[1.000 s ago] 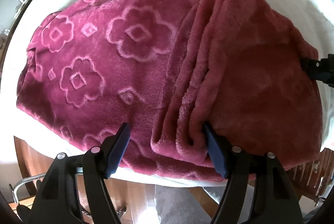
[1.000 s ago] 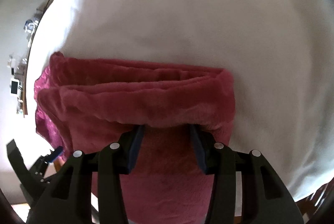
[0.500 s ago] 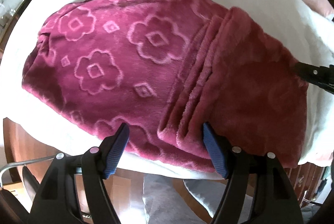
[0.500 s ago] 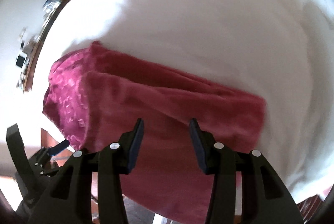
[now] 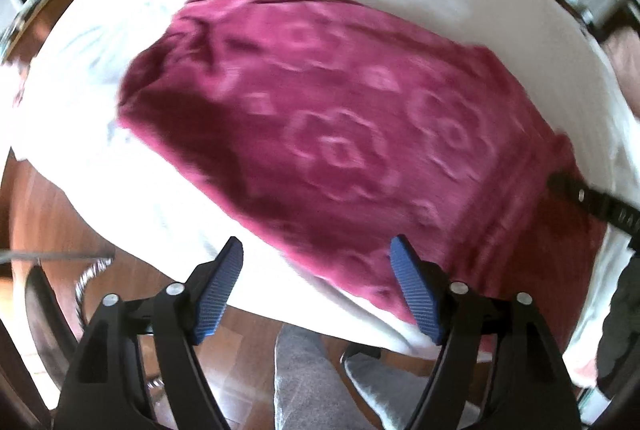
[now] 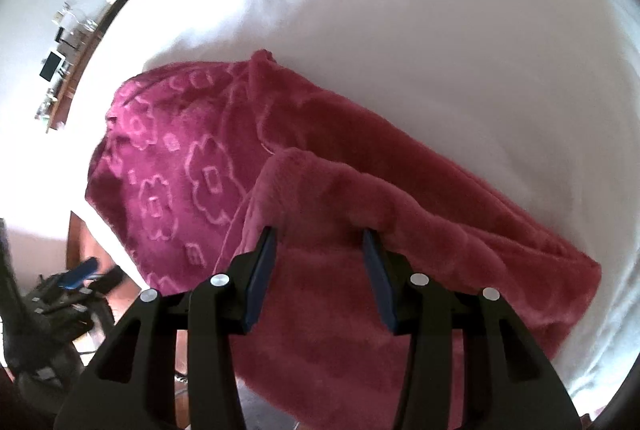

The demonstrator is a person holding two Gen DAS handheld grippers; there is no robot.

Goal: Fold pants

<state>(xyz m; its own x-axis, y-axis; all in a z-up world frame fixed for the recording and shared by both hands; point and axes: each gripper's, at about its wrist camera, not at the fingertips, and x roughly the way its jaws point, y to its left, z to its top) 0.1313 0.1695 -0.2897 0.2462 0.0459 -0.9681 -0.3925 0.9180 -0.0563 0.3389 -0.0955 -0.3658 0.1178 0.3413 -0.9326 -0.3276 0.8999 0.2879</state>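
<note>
White bedding point(image 6: 400, 29) is carrying the magenta fleece pants point(image 5: 340, 149), which are lying along its near edge. We are lifting the left gripper point(image 5: 316, 286), its jaws having just been widening with nothing between them, while the right gripper point(image 6: 320, 266) is clasping the folded flap; we should be laying it squarely.

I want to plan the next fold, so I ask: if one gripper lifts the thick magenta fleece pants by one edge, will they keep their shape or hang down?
The magenta fleece pants would probably hang down limp: their folded layers already sag in soft rolls on the white sheet. The thick pile suggests bulk, so a narrow pinch may lose some layers.
</note>
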